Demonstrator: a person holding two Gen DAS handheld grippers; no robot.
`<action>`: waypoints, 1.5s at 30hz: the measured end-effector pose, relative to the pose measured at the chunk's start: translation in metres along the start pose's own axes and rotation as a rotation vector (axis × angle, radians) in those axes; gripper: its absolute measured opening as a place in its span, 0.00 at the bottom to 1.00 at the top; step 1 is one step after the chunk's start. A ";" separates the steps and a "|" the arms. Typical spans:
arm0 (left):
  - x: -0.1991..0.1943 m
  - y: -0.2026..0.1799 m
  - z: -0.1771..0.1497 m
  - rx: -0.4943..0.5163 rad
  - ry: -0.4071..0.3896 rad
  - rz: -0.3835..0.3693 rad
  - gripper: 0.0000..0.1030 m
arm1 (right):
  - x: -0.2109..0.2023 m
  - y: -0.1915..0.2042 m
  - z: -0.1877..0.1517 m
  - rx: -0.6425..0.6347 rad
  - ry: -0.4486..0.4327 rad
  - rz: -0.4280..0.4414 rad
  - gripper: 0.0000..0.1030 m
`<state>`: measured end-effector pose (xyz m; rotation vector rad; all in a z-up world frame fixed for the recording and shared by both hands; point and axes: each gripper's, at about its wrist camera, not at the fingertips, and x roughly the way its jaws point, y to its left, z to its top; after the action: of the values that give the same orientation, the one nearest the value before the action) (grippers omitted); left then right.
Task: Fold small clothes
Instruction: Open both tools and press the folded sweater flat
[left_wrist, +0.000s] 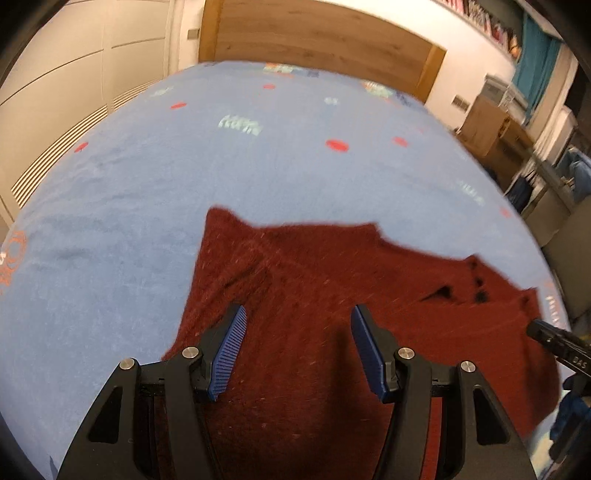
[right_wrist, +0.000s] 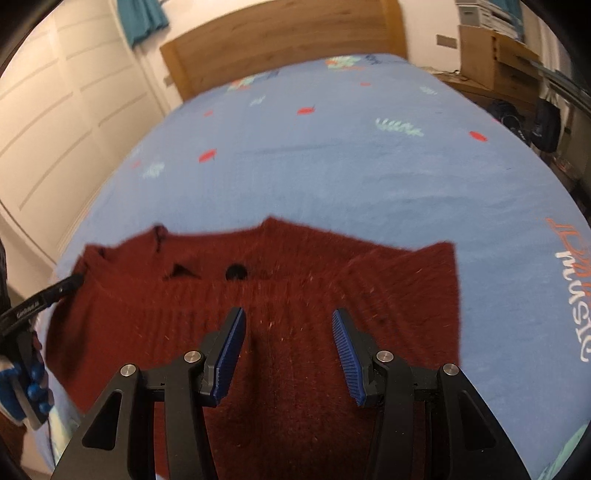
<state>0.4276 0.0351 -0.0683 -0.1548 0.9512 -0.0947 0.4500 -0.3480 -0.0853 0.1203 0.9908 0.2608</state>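
A small dark red knitted sweater (left_wrist: 314, 295) lies flat on a blue bed sheet (left_wrist: 184, 166). My left gripper (left_wrist: 298, 317) is open and empty, held just above the sweater's left part. The right wrist view shows the same sweater (right_wrist: 295, 280) with black buttons near its neckline. My right gripper (right_wrist: 288, 319) is open and empty above the sweater's middle. The other gripper's black tip shows at the right edge of the left wrist view (left_wrist: 554, 339) and at the left edge of the right wrist view (right_wrist: 48, 295).
The sheet (right_wrist: 332, 166) carries red dots, leaf prints and lettering. A wooden headboard (left_wrist: 325, 37) stands at the far end. White wardrobe doors (left_wrist: 55, 92) stand on the left, and cardboard boxes (right_wrist: 491, 55) and shelves on the right.
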 end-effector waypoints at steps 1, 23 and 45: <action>0.005 0.003 -0.004 -0.004 0.015 0.008 0.52 | 0.008 -0.001 -0.003 -0.010 0.020 -0.012 0.49; -0.029 -0.035 -0.060 0.134 -0.085 0.094 0.55 | -0.031 0.011 -0.059 -0.115 -0.011 -0.072 0.50; -0.008 -0.033 -0.086 0.117 -0.120 0.096 0.80 | -0.031 -0.001 -0.084 -0.090 -0.079 -0.078 0.53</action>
<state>0.3524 -0.0040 -0.1051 -0.0063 0.8296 -0.0519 0.3632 -0.3585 -0.1063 0.0096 0.9019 0.2277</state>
